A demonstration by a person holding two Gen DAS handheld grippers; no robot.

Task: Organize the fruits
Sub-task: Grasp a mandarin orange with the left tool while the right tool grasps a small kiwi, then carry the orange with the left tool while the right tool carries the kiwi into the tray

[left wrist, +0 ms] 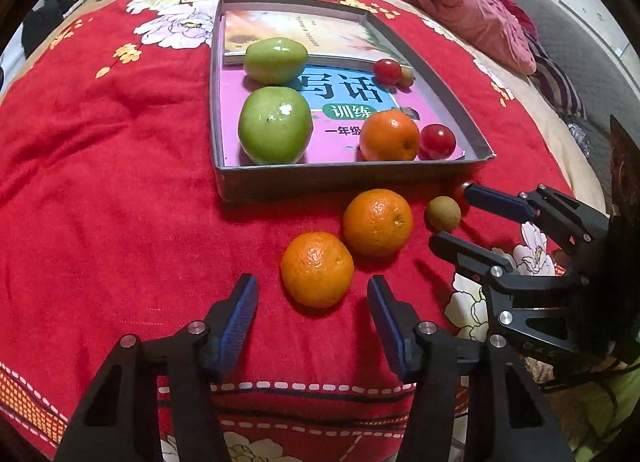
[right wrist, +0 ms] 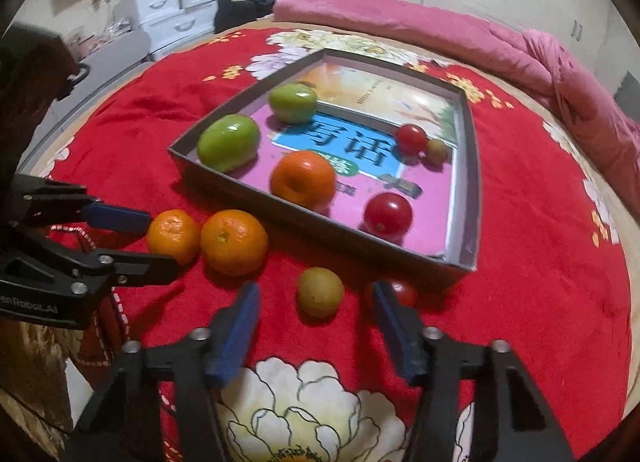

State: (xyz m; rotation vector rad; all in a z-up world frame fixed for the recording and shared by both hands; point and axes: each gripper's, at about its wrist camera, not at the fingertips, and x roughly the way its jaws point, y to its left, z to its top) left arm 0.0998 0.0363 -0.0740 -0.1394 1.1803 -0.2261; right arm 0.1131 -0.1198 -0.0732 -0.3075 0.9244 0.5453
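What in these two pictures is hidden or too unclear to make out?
- Small red fruit, right wrist view: half hidden behind a finger of the right hand-held gripper.
- Books' lower edges, left wrist view: covered by the grey tray wall.
- Small brownish fruit in the tray: too small to identify.

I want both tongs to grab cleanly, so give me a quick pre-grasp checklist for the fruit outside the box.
1. Left tongs lined up on the near orange: ok.
2. Left pads pressing that orange: not ok, gaps show on both sides.
3. Right tongs lined up on the small brownish fruit: ok, not pressing.
4. Second orange apart from the near one: cannot tell, very close.
5. Red tomato clear of the right tongs' finger: cannot tell, partly hidden.
6. Free space in the box: ok.
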